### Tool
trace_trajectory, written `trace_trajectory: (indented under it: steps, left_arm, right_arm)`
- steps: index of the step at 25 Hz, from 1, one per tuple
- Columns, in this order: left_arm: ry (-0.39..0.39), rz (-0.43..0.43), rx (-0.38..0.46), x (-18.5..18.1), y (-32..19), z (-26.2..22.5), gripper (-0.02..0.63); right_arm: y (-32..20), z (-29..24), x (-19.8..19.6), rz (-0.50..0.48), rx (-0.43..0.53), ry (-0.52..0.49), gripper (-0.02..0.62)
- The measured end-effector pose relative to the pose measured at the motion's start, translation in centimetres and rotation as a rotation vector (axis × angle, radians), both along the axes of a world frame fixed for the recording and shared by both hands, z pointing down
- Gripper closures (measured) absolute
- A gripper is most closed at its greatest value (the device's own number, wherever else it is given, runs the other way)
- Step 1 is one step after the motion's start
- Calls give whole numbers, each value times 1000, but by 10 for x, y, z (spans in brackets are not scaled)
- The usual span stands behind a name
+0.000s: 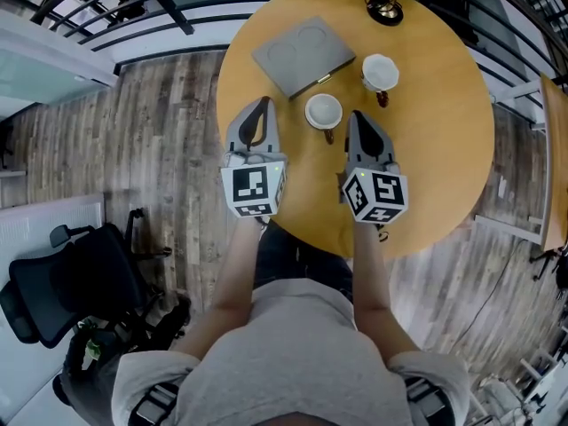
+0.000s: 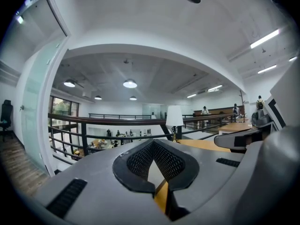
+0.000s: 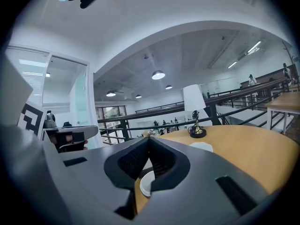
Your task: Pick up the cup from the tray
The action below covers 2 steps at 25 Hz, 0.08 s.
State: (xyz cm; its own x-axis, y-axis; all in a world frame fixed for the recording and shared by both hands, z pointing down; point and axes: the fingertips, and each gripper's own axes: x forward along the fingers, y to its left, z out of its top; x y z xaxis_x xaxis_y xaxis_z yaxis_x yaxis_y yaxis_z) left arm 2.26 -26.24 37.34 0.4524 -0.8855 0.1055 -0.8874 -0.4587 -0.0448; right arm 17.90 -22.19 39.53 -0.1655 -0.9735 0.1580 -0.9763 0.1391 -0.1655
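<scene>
Two white cups stand on the round wooden table (image 1: pixel 444 149), off the tray. The nearer cup (image 1: pixel 324 111) is just ahead-left of my right gripper (image 1: pixel 356 116) and peeks out below its jaws (image 3: pixel 145 184). The farther cup (image 1: pixel 380 71) stands to the right (image 3: pixel 201 146). Behind them lies the flat grey tray (image 1: pixel 297 56), with two round recesses and nothing in it. My left gripper (image 1: pixel 261 103) hovers at the table's left side, below the tray's near corner. The jaws of both grippers (image 2: pixel 153 142) (image 3: pixel 149 138) are shut with nothing between them.
A small table lamp (image 1: pixel 385 7) stands at the table's far edge (image 3: pixel 194 112). A railing (image 2: pixel 117 121) runs beyond the table. A black office chair (image 1: pixel 62 282) stands on the wooden floor at the left. Another table's edge (image 1: pixel 552 149) shows at the right.
</scene>
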Motion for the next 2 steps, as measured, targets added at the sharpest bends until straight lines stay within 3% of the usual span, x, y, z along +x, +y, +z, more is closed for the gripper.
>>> trace_trajectory:
  steps: [2]
  left_arm:
    - [3, 3, 2, -2, 0, -1, 600]
  right_arm:
    - [-1, -1, -3, -5, 2, 2, 588]
